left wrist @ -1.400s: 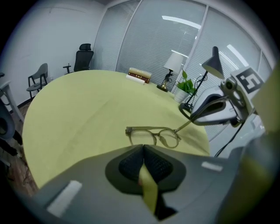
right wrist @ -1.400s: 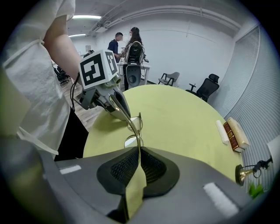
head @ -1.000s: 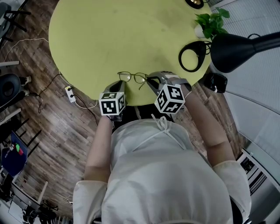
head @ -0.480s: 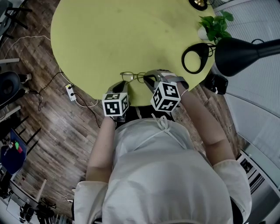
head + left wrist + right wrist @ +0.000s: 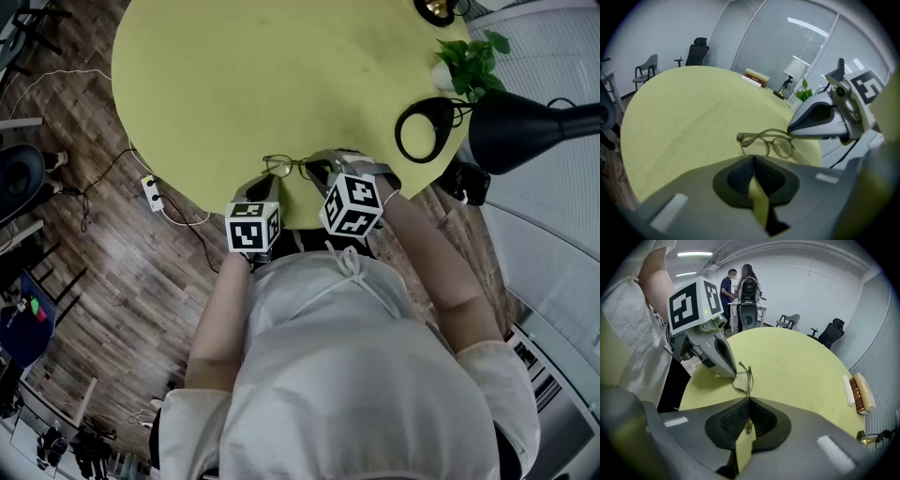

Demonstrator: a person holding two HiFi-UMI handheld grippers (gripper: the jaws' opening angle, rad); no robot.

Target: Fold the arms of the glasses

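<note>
Thin-framed round glasses lie on the yellow-green round table near its front edge, with both grippers at them. In the right gripper view the glasses lie just ahead of my right gripper. Its jaws are closing, and one thin arm runs in between the pads. My left gripper is shut, its tips resting beside the glasses at their left hinge. That arm disappears under the left finger, not between the pads. From the head view, the left gripper and right gripper flank the frame.
A black desk lamp with a ring base and a potted plant stand at the table's right. Books lie at the far side. A power strip lies on the wooden floor. Two people stand far behind.
My right gripper has shifted a little left over the glasses, covering the arm that stuck out toward me. The left gripper has stayed put.
</note>
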